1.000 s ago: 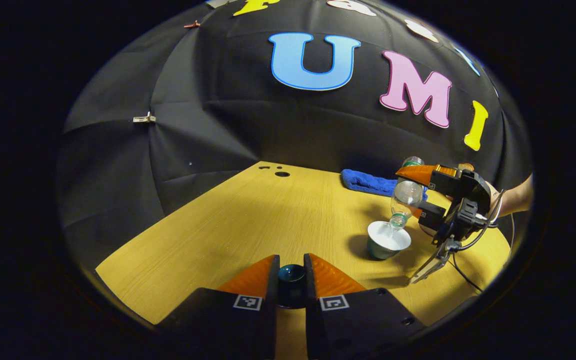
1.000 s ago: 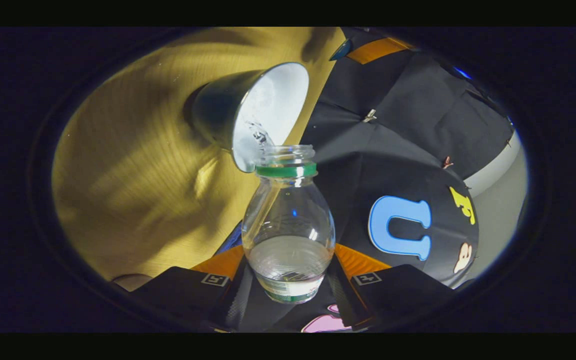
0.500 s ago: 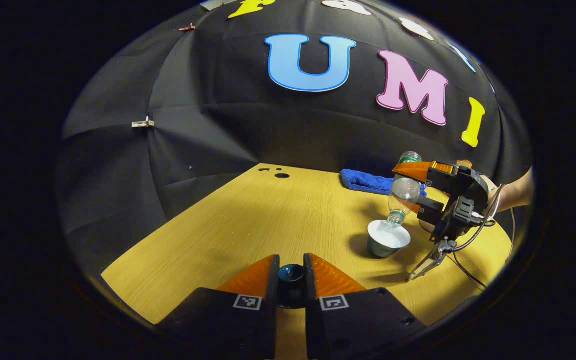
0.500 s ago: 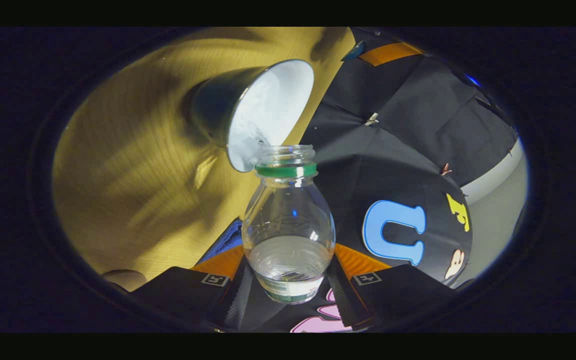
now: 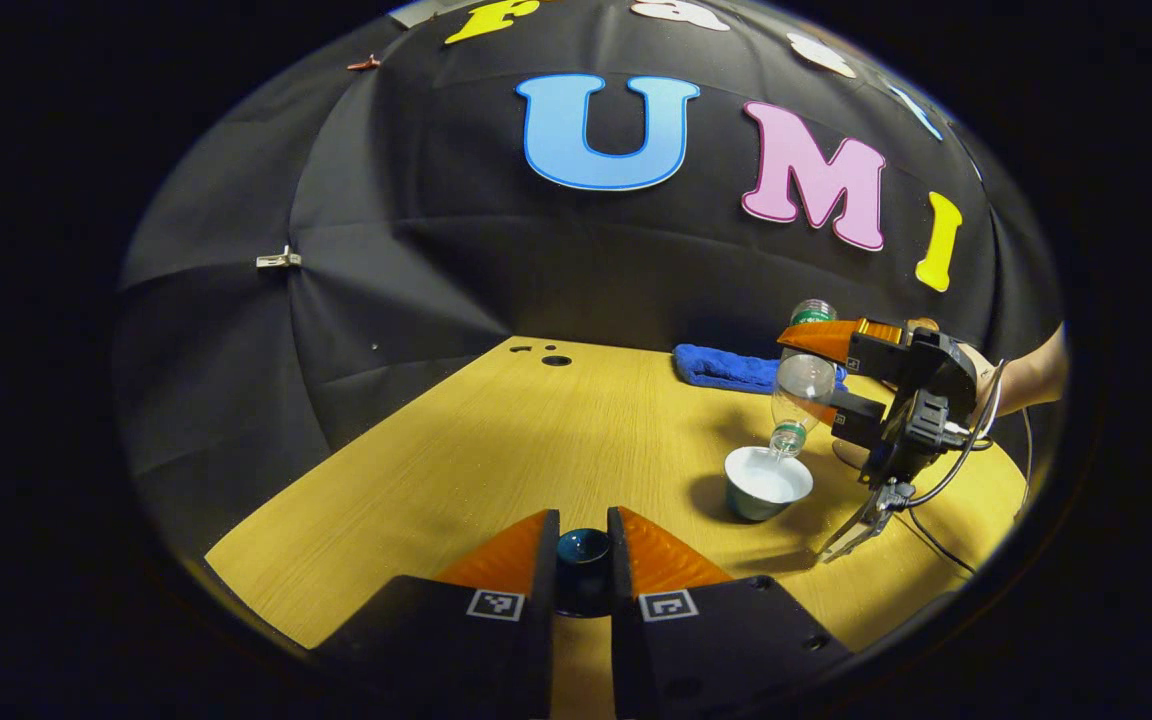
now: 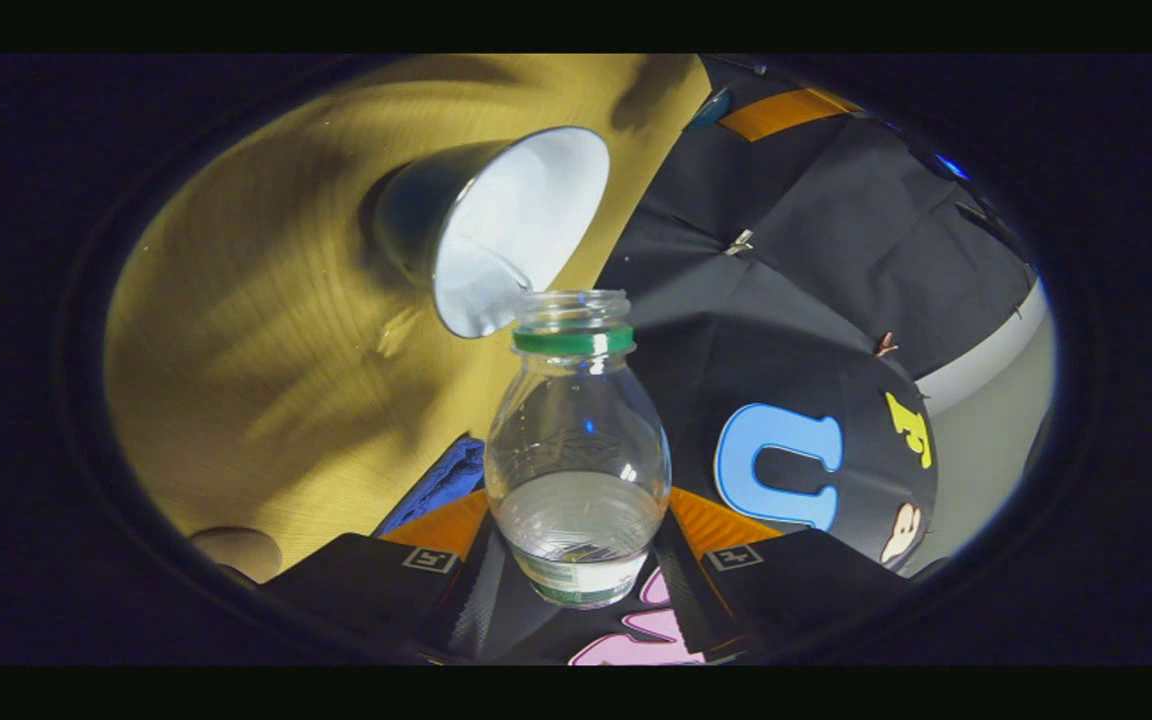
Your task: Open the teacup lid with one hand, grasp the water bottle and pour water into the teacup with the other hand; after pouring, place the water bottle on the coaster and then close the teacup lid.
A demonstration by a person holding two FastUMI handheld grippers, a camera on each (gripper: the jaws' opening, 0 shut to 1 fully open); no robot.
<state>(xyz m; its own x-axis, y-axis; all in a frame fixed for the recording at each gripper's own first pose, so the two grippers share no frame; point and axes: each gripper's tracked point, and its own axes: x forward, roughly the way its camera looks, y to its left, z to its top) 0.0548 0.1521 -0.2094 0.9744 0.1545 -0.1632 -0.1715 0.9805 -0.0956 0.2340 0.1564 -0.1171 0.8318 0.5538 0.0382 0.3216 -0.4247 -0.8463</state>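
Left gripper view: teacup lid pinched by its knob in left claw, kept clear of pouring. Right claw gripping tilted water bottle, mouth just above open teacup on worktop.

The left gripper view is taken from low over the wooden table, facing along it toward the far black wall, with the left gripper seen at the bottom. The teacup and water bottle are seen far off at the right. The right gripper view is taken very close behind the water bottle, tipped down at the teacup. The teacup, bottle and table are shared by both views.
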